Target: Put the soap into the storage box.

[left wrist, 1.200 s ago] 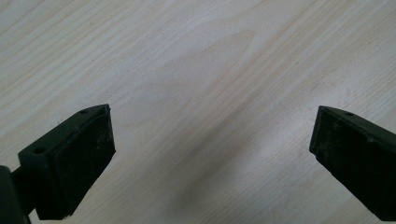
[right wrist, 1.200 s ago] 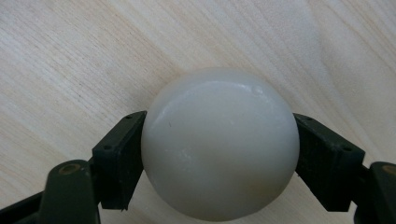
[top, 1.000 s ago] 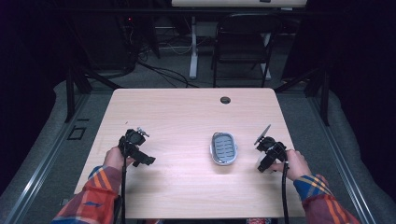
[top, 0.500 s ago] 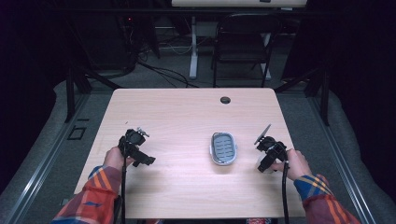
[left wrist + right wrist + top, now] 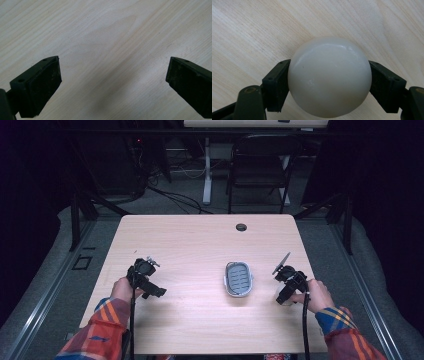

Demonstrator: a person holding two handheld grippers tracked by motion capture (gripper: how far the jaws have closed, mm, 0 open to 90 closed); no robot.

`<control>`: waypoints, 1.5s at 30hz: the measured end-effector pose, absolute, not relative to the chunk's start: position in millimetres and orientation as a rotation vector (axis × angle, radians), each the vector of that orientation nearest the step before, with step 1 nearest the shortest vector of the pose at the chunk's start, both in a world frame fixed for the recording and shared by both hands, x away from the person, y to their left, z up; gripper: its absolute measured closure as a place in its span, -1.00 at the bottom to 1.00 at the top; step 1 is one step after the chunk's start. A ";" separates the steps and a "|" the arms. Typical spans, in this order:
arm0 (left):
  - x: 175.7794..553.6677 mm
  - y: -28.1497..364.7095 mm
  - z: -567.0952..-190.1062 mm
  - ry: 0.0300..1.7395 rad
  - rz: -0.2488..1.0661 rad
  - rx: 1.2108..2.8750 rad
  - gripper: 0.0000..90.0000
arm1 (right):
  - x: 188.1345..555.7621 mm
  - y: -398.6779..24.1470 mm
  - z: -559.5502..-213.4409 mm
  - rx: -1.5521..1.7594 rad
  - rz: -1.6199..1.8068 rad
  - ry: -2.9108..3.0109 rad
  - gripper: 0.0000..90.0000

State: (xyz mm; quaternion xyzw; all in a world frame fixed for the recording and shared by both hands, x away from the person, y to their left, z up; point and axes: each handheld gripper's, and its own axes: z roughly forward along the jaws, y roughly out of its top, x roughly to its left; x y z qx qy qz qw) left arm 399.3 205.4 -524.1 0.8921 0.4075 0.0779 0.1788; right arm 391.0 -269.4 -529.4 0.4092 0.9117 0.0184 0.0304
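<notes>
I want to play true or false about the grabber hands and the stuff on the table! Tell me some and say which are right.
1. The right gripper squeezes a smooth white ball. True.
2. The left gripper holds a ball too. False: its jaws are wide apart, with bare wood between them.
3. A grey oval dish lies on the table between the two grippers. True.
4. The dish sits right next to the left gripper. False: it lies nearer the right gripper.
5. The person wears plaid sleeves. True.
</notes>
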 end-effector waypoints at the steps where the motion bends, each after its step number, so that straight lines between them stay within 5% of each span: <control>1: 399.2 205.3 -524.1 1.152 0.221 2.522 -1.00 | 391.0 -269.2 -529.2 1.261 0.057 2.810 -0.47; 45: 398.4 204.1 -525.0 1.140 0.212 2.533 -1.00 | 401.6 -251.4 -507.7 1.198 0.085 2.786 -0.46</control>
